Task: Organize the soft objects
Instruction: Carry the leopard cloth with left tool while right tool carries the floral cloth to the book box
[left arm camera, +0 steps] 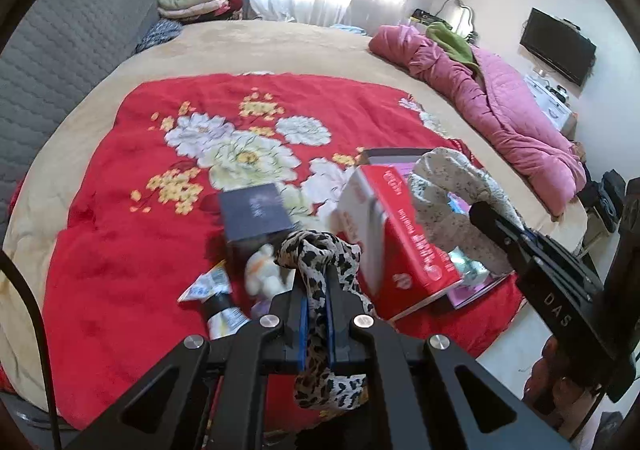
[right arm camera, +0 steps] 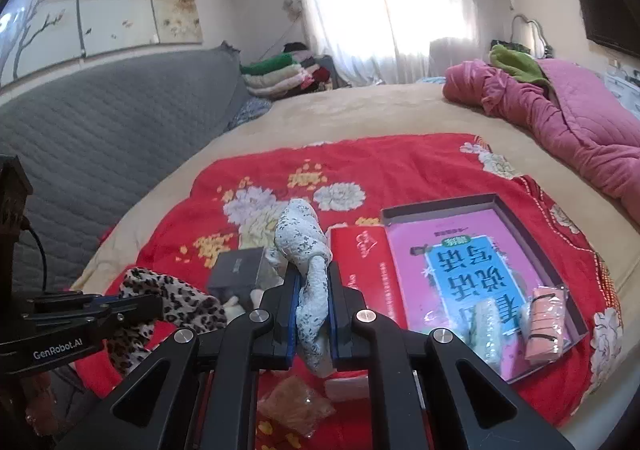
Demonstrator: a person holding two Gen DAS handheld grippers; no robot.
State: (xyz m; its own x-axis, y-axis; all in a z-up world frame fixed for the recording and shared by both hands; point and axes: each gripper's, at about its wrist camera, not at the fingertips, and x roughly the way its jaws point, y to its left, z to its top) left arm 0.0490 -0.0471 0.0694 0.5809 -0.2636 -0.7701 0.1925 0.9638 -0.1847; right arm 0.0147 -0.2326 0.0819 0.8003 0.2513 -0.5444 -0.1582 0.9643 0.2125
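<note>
The left gripper (left arm camera: 316,286) is squeezed tight on a leopard-spotted, thin, floppy cloth (left arm camera: 320,254). Part of the cloth bunches up at the tips and part hangs down between the two fingers. The cloth is lifted off the bed, so it droops because it is soft.

The right gripper (right arm camera: 314,282) is squeezed tight on a white cloth with small grey dots (right arm camera: 304,238). This cloth sticks up past the tips and also hangs down between the fingers. It is up in the air too, above the red blanket with big white and yellow flowers (right arm camera: 420,169) that covers the bed.

Just to the right lies a flat open grey box with a pink and blue book inside (right arm camera: 472,262). Two small soft bundles in clear wrap, one pale green (right arm camera: 486,326) and one pink (right arm camera: 546,324), already lie in that box. So I think the box is where the soft things go, and both cloths are being held up to carry them there.

A red cardboard box (left arm camera: 400,246) and a small dark square box (left arm camera: 256,213) sit near the cloths on the blanket. A little white fluffy toy (left arm camera: 264,276) lies just beside the dark box; it may need tidying too.

The cloths could slip or snag on the red box, being so floppy.
</note>
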